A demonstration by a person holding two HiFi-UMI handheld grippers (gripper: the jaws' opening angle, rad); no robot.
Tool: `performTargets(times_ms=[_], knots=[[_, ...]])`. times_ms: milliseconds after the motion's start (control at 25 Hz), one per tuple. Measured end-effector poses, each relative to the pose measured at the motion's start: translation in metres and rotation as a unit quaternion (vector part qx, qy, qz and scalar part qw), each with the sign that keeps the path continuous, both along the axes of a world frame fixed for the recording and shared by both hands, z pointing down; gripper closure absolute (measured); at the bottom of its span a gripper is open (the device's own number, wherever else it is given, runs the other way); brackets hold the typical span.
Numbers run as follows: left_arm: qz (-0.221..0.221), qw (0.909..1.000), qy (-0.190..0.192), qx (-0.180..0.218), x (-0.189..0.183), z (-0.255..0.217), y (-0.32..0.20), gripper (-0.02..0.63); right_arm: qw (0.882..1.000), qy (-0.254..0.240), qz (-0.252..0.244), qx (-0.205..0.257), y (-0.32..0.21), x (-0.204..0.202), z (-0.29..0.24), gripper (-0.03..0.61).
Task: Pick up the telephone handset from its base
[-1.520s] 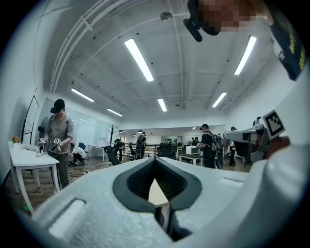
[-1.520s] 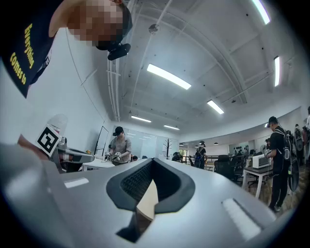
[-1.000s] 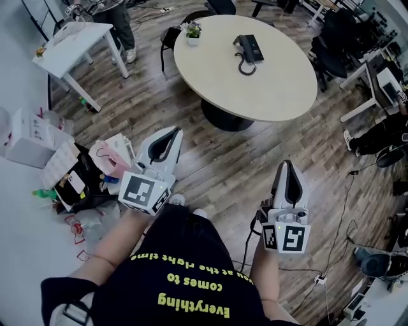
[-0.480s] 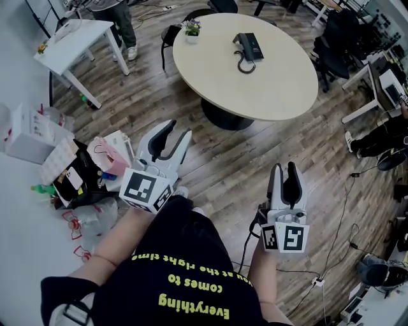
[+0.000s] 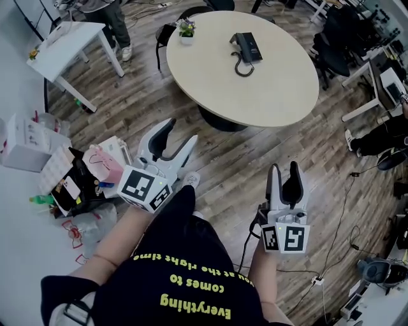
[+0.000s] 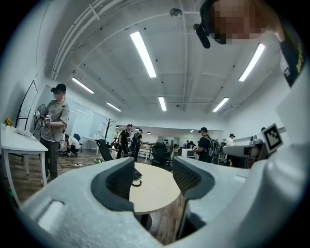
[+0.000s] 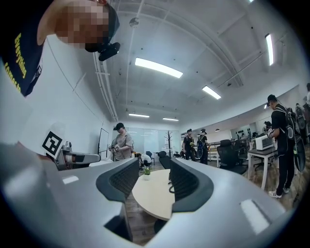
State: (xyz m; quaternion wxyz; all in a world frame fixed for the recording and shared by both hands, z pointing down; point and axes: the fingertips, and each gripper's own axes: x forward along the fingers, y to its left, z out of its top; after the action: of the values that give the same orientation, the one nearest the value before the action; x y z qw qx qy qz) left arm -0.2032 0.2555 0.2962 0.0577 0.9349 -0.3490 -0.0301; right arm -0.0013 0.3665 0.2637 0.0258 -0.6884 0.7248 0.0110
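The black telephone [image 5: 247, 46], its handset lying on the base and a coiled cord [image 5: 242, 67] in front, sits on the far part of a round beige table [image 5: 255, 108]. Both grippers are held level over the wooden floor, well short of the table. My left gripper [image 5: 180, 132] has its jaws opening, with nothing between them. My right gripper [image 5: 284, 167] is likewise opening and empty. In the left gripper view the telephone [image 6: 137, 174] shows far off between the jaws. In the right gripper view only its cord [image 7: 168, 187] peeks out beside the right pad.
A small potted plant [image 5: 186, 28] stands on the table's far left edge. A white table [image 5: 64, 44] and a standing person [image 5: 105, 9] are at the back left. Boxes and bags [image 5: 64, 178] crowd the floor at left. Office chairs [image 5: 338, 44] and floor cables [image 5: 344, 210] lie right.
Both grippers' jaws went from shut to spread apart. Both hands moved forward towards the round table, which now sits slightly nearer in the head view.
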Motion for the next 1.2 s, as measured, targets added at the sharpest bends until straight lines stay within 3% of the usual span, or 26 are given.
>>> performTargets(times_ms=[680, 1200], knots=[[0.028, 0.9994, -0.002, 0.021, 0.029, -0.02, -0.2, 0.365, 1.0, 0.014, 0.019, 0.004, -0.187, 0.026, -0.02, 0.368], [0.016, 0.9998, -0.015, 0.001, 0.049, 0.003, -0.264, 0.365, 1.0, -0.002, 0.014, -0.022, -0.254, 0.053, 0.002, 0.368]])
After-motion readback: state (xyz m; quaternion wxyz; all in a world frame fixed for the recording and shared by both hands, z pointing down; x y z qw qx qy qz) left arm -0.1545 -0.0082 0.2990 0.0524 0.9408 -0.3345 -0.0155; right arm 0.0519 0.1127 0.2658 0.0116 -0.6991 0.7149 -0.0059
